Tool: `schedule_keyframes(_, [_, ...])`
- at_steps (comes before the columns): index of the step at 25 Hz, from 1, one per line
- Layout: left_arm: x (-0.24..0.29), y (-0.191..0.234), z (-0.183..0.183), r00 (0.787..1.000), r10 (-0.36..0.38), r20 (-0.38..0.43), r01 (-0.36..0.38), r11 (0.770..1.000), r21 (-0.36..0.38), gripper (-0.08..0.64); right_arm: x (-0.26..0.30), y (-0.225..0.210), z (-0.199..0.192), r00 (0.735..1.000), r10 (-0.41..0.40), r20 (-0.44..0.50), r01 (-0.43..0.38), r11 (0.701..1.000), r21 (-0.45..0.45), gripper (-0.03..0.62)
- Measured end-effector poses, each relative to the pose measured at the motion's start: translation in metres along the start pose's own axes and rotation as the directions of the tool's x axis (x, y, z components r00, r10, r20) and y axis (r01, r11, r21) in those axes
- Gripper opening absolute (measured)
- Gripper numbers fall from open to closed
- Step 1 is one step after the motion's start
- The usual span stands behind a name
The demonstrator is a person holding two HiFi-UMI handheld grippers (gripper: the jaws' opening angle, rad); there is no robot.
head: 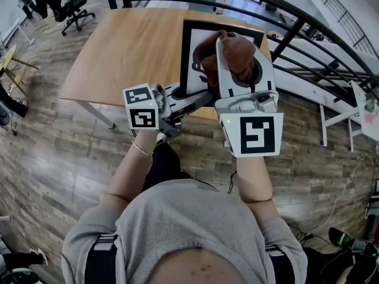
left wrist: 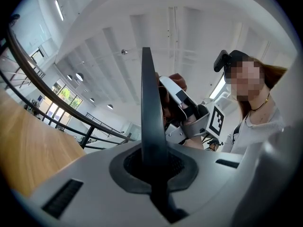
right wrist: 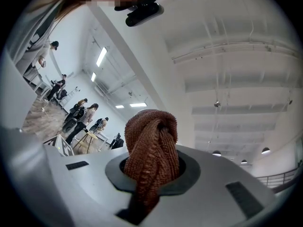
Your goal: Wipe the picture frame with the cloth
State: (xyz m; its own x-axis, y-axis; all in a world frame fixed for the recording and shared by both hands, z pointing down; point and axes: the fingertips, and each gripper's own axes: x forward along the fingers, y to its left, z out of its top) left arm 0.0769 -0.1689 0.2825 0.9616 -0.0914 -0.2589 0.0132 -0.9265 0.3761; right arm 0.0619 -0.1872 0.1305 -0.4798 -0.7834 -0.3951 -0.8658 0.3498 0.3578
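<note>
While its jaws stay out of sight under the fabric, the right gripper (right wrist: 151, 171) is closed on a bunched brown cloth (right wrist: 151, 141), which fills the gap between them and bulges out past the tips. In the head view the cloth (head: 237, 45) is pressed to the upper part of the picture frame (head: 188, 52), on the printed face inside the black border.

The left gripper (left wrist: 154, 171) has its jaws clamped on the frame's lower edge, and the frame (left wrist: 151, 108) rises edge-on from them against the ceiling, so it is propped up on its edge rather than lying flat. Whether its bottom clears the wooden table (head: 130, 52) cannot be told.

Wiping looks to be under way, with both tools in place. No dust or streaks show, so how much of the face is done cannot be judged; the lower face and the border likely remain.

Room is mixed. The tabletop is bare to the frame's left. A dark railing (head: 296, 31) runs just beyond the table's far right corner, near the frame's right side, so strokes that way have less margin. The left gripper (head: 198, 98) itself blocks the bottom edge.
</note>
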Motion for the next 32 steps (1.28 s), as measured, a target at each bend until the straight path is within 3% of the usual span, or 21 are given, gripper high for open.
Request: schedule_keyframes(32, [-0.003, 0.008, -0.004, 1.000, 0.012, 0.012, -0.011, 1.000, -0.017, 0.017, -0.044, 0.026, -0.063, 0.989, 0.046, -0.143, -0.037, 0.997, 0.066, 0.046])
